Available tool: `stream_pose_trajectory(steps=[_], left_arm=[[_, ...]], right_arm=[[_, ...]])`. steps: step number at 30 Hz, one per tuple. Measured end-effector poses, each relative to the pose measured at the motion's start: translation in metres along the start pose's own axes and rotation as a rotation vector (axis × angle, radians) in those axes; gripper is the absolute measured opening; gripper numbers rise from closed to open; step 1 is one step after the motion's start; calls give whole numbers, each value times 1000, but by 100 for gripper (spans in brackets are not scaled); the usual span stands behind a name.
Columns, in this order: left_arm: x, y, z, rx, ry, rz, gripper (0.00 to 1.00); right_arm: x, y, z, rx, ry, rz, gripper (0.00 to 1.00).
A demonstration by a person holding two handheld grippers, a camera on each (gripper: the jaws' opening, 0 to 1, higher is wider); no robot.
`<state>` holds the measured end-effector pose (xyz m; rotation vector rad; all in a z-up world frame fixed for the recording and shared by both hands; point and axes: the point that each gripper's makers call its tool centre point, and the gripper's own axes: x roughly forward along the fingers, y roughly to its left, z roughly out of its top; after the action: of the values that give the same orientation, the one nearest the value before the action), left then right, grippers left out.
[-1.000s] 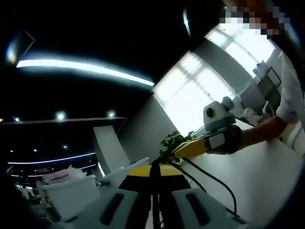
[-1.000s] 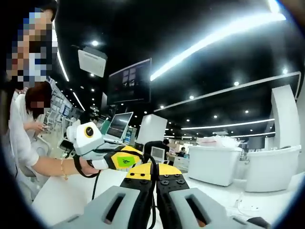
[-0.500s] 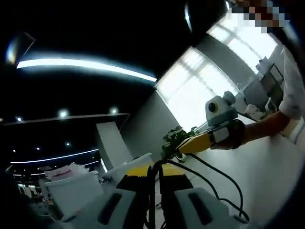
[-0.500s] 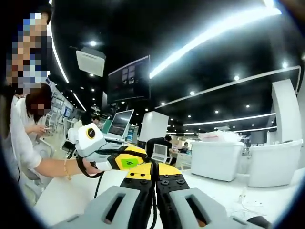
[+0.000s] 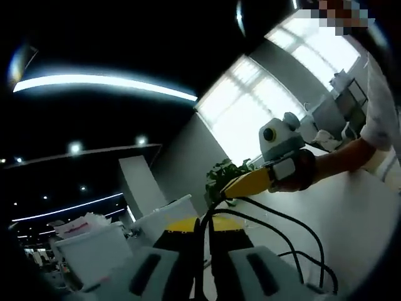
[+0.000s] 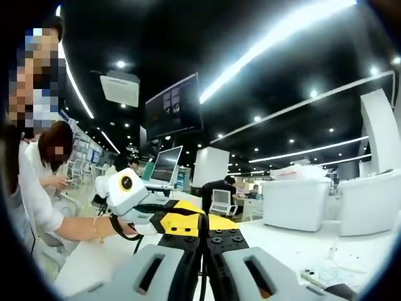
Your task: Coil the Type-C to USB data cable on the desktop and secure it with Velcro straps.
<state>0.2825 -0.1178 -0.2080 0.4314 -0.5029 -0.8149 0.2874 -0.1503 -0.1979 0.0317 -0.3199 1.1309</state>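
Cable (image 5: 276,221): black, running up through the closed jaws of the left hand-held gripper (image 5: 204,227) and arcing across to the tip of the right hand-held gripper (image 5: 233,188), with slack loops dropping toward the white counter (image 5: 351,219) beyond and to the right of the left jaws. Held raised off the counter, stretched between the two tools, presumably to keep a free span under light tension for forming a coil.

Left hand-held gripper: jaws drawn together, clamped on the cable, which shows as a dark line in the seam.

Right hand-held gripper (image 6: 202,227): jaws likewise pressed together with a thin black line between them, judged to be the same cable, pinched. Left hand-held gripper (image 6: 178,221) seen from this side just ahead and left of the right jaws, tip nearly touching them, carried by a hand (image 6: 119,224).

Both tools tilted upward toward the ceiling; the close tip-to-tip spacing suggests one end is being passed or a loop closed.

Velcro strap not identified. Small items on the counter (image 6: 326,274) ahead and right of the right jaws, too small to name. White bins (image 6: 294,202) well beyond.

Coiling judged in progress, securing not yet begun.
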Motion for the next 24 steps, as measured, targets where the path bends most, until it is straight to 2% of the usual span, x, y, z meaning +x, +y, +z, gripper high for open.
stream_pose_trajectory(steps=[3, 6, 8, 10, 11, 12, 13, 14, 16, 19, 22, 24], left_arm=[[1, -4, -4, 42, 29, -14, 5], [1, -2, -3, 3, 24, -14, 4], [0, 3, -4, -8, 30, 5, 4], [-4, 14, 0, -39, 15, 37, 4], [-6, 16, 3, -67, -2, 41, 4], [-9, 24, 7, -95, -24, 64, 4], [-11, 29, 10, -103, -34, 79, 4], [-13, 33, 12, -110, -42, 91, 4], [-17, 39, 16, -116, -55, 113, 4], [-19, 43, 17, -112, -57, 131, 4], [-20, 45, 18, -107, -62, 143, 4], [-21, 44, 22, -108, -74, 145, 4]], right_arm=[[0, -3, -1, 27, -3, -7, 1], [1, -8, -1, 45, -14, -29, 2], [-1, -15, 4, 78, -50, -61, 3], [-9, -32, 11, 134, -90, -123, 9], [-12, -37, 12, 162, -97, -140, 10], [-18, -51, 10, 233, -100, -182, 11], [-20, -59, 8, 253, -92, -200, 11], [-23, -69, -3, 260, -47, -224, 11], [-24, -74, -30, 249, 63, -238, 15], [-18, -65, -81, 341, 259, -219, 26], [-18, -60, -124, 280, 402, -230, 26], [-20, -57, -147, 248, 479, -227, 26]])
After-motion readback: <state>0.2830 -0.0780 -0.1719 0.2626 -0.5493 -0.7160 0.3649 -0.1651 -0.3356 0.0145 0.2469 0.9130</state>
